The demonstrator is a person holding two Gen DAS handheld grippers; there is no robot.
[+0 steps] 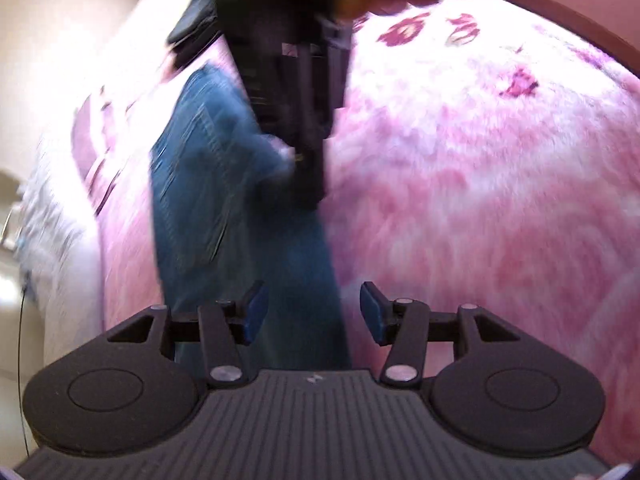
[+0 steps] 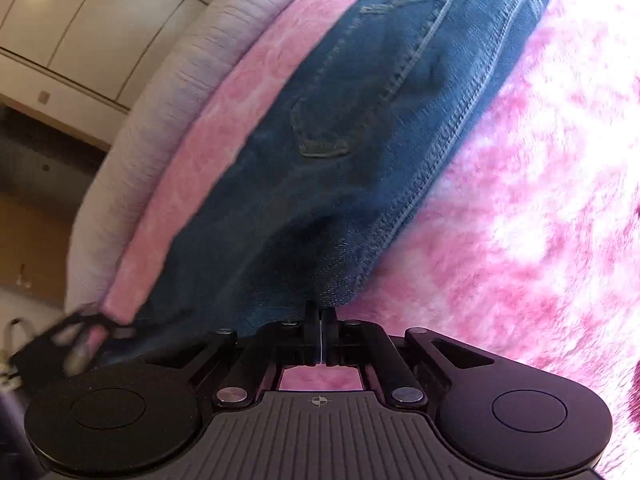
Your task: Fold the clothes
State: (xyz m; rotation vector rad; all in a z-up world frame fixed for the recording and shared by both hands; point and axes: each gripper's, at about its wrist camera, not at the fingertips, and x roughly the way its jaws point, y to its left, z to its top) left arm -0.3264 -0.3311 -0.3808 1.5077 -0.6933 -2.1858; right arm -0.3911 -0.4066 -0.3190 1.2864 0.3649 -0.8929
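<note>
Jeans (image 2: 360,128) of dark blue denim lie stretched across a fluffy pink blanket (image 2: 520,200) with a darker pink floral pattern, close to the blanket's edge. A back pocket with pale stitching faces up, and a double-stitched seam runs along one long side. Beneath the blanket edge sits a pale ribbed mattress (image 2: 160,120), with light wall panels beyond it.

From the right wrist view, the right gripper (image 2: 321,320) has its two fingers pressed together, pinching the near end of the denim, which bunches upward into the fingers.

From the left wrist view, which is blurred, the left gripper (image 1: 313,312) has its blue-padded fingers (image 1: 374,312) spread apart with nothing between them, hovering over the near part of the jeans (image 1: 208,168). Farther along the denim, the right gripper (image 1: 304,152) appears as a dark blurred shape meeting the cloth.
</note>
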